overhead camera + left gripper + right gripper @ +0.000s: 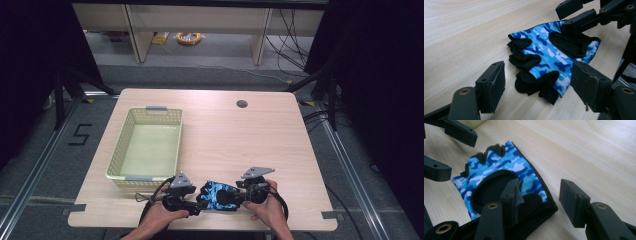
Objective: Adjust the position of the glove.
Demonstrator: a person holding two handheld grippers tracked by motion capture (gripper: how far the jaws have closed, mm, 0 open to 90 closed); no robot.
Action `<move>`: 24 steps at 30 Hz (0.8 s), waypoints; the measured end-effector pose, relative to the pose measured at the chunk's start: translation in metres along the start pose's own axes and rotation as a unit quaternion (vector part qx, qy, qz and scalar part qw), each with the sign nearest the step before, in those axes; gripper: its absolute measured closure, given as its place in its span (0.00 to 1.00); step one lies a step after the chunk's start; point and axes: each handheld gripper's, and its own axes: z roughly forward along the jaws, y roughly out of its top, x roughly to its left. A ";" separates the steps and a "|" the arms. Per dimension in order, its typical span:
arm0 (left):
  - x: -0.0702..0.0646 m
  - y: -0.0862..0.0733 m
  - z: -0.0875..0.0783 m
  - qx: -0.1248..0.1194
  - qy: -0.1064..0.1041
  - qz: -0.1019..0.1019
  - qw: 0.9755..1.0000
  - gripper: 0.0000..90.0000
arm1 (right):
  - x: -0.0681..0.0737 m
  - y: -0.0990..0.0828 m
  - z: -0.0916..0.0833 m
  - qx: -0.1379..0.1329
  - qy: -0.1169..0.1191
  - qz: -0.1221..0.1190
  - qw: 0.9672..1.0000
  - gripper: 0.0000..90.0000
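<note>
Blue camouflage fingerless glove (218, 195) lies flat at the table's (240, 140) near edge, not lifted; left gripper (537, 85) gapes around its finger end, right gripper (540, 200) spread over the cuff; yellow basket (118, 150) waiting, nothing in it

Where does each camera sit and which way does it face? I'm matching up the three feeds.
High view: above the person's side, looking forward and down on the table and basket; both hands show, with left gripper and right gripper.
Left gripper view: rides the left gripper, looking along its open jaws at the glove.
Right gripper view: rides the right gripper, one jaw over the glove's cuff.
Shared: the blue camouflage glove, and each gripper view shows the other gripper.
</note>
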 end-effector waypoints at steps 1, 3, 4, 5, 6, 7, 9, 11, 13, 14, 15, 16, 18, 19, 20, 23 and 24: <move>0.001 -0.001 0.004 0.007 -0.001 -0.003 1.000 0.31 | 0.001 0.001 -0.002 0.019 0.006 0.016 1.000 0.57; 0.002 -0.002 0.006 0.010 0.002 -0.002 1.000 0.31 | -0.001 0.000 0.000 0.015 0.009 0.015 1.000 0.57; 0.002 -0.002 0.006 0.010 0.002 -0.002 1.000 0.31 | -0.001 0.000 0.000 0.015 0.009 0.015 1.000 0.57; 0.004 -0.003 0.007 0.024 0.006 0.001 1.000 0.31 | 0.000 0.000 0.003 0.014 0.014 0.020 1.000 0.60; 0.004 -0.004 0.007 0.024 0.011 0.003 1.000 0.32 | 0.000 0.000 0.003 0.017 0.013 0.016 1.000 0.60; 0.004 -0.004 0.008 0.021 0.012 0.008 1.000 0.33 | 0.000 0.000 0.004 0.014 0.014 0.018 1.000 0.60; 0.004 -0.003 0.008 0.023 0.008 0.006 1.000 0.34 | -0.002 0.000 0.007 0.010 0.018 0.025 0.999 0.61; 0.002 -0.004 0.010 0.018 0.014 0.017 1.000 0.36 | -0.003 0.000 0.006 0.018 0.021 0.032 0.999 0.61; 0.000 -0.004 0.010 0.022 0.019 0.035 0.999 0.37 | -0.005 0.000 0.007 0.015 0.027 0.040 0.999 0.61; 0.000 -0.004 0.010 0.022 0.019 0.035 0.999 0.39 | -0.006 0.000 0.007 0.019 0.029 0.041 0.999 0.62; -0.003 -0.005 0.011 0.021 0.018 0.040 0.999 0.39 | -0.006 0.000 0.007 0.019 0.029 0.041 0.999 0.62; -0.004 -0.005 0.012 0.026 0.019 0.041 0.999 0.41 | -0.006 -0.001 0.007 0.021 0.034 0.043 0.998 0.63; -0.006 -0.005 0.012 0.024 0.020 0.044 0.999 0.48 | -0.006 0.000 0.007 0.021 0.034 0.041 0.998 0.63; -0.006 -0.005 0.012 0.027 0.020 0.053 0.998 0.50 | -0.006 0.000 0.007 0.021 0.035 0.043 0.998 0.65; -0.006 -0.005 0.012 0.027 0.020 0.053 0.998 0.52 | -0.006 0.000 0.007 0.021 0.036 0.043 0.998 0.65; -0.006 -0.004 0.012 0.027 0.012 0.048 0.998 0.62 | -0.006 -0.001 0.008 0.020 0.038 0.050 0.998 0.68; -0.007 -0.006 0.013 0.018 0.008 0.036 0.999 0.65 | -0.006 -0.001 0.008 0.018 0.038 0.049 0.998 0.69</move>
